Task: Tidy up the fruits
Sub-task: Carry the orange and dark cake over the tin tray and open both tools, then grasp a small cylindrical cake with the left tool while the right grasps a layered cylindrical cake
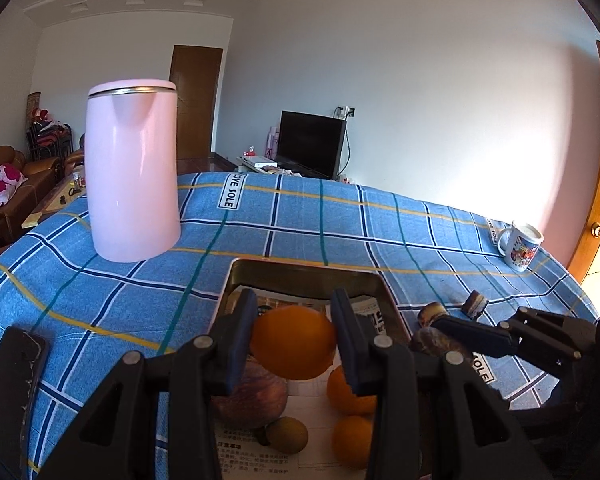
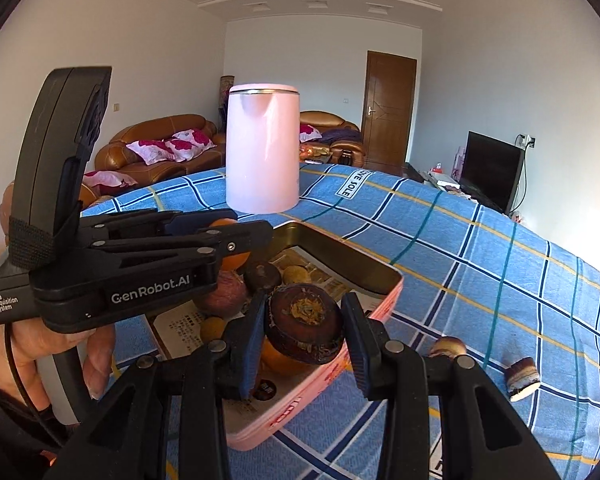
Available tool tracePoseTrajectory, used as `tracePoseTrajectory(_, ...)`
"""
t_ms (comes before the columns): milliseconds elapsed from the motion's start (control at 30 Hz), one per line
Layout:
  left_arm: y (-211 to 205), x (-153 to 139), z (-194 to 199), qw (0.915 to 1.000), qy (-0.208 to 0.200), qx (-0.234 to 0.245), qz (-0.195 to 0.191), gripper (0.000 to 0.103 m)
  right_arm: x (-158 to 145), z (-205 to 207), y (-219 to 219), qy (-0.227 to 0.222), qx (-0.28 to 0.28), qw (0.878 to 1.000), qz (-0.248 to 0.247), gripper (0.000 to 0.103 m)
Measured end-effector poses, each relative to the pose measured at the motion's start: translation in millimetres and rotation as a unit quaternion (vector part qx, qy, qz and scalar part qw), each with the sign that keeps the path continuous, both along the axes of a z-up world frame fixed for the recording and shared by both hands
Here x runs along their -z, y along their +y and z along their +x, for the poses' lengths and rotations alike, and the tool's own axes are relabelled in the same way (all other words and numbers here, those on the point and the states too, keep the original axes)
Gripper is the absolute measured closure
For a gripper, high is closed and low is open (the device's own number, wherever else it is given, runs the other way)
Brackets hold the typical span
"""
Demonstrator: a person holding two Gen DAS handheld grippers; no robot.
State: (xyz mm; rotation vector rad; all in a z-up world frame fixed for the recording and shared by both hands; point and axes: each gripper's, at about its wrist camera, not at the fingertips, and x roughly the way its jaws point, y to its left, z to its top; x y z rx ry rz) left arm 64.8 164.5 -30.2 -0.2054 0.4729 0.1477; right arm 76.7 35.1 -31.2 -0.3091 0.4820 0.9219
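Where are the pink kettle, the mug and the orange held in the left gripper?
pink kettle (image 1: 134, 176), left wrist view, middle of its body.
mug (image 1: 523, 249), left wrist view, its printed side.
orange (image 1: 294, 342), left wrist view, its front face.

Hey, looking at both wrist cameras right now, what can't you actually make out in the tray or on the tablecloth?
- Left wrist view: the apple is half hidden behind the left claw holding an orange.
- Right wrist view: fruit under the dark brown fruit in the right claw is hidden.
- Both views: the tray's paper print is too small.
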Motion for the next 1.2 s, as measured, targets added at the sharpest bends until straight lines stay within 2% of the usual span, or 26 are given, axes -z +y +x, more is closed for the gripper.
tracePoseTrajectory(300, 7.8, 5.4, 3.2, 0.9999, 0.014, -0.009, 0.0, 0.062, 20.1, -0.3, 17.4, 0.029, -0.013, 0.999, -0.032, 0.063)
tracePoseTrajectory(433, 5.2, -0.6, -0.3, 0.9999, 0.006, -0.012, 0.002, 0.055, 18.4, -1.7, 12.4, 0.039, -0.018, 0.999, -0.024, 0.061)
tracePoseTrajectory(533, -7.8, -8.8, -2.7, 0.9999, -0.004, -0.004, 0.01, 0.044, 11.7, -3.7, -4.7, 0.029, -0.012, 0.999, -0.014, 0.058)
tracePoseTrajectory(633, -29.9, -15.7, -0.6, 0.9995, -0.011, 0.017, 0.023, 0.04, 6.1, 3.3, -35.3, 0.015, 0.013, 1.0, -0.012, 0.055)
tracePoseTrajectory(700, -47.0, -17.8, 4.5, 0.9989, -0.01, 0.036, 0.028, 0.04, 3.4, 14.0, -59.6, 0.012, 0.039, 0.999, -0.012, 0.049)
tracePoseTrajectory(867, -94.6, -18.5, 23.8, 0.9958, 0.0, 0.078, 0.048, 0.035, -0.4, 56.9, -115.8, 0.017, 0.146, 0.989, -0.019, 0.047)
tracePoseTrajectory(1033, -130.4, -13.2, 47.6, 0.992, 0.019, 0.105, 0.067, 0.035, 11.2, 97.5, -133.4, 0.048, 0.199, 0.978, -0.038, 0.047)
tracePoseTrajectory(1200, -138.2, -4.9, 65.7, 0.9915, 0.041, 0.106, 0.064, 0.035, 26.7, 125.7, -131.8, 0.09, 0.206, 0.974, -0.043, 0.047)
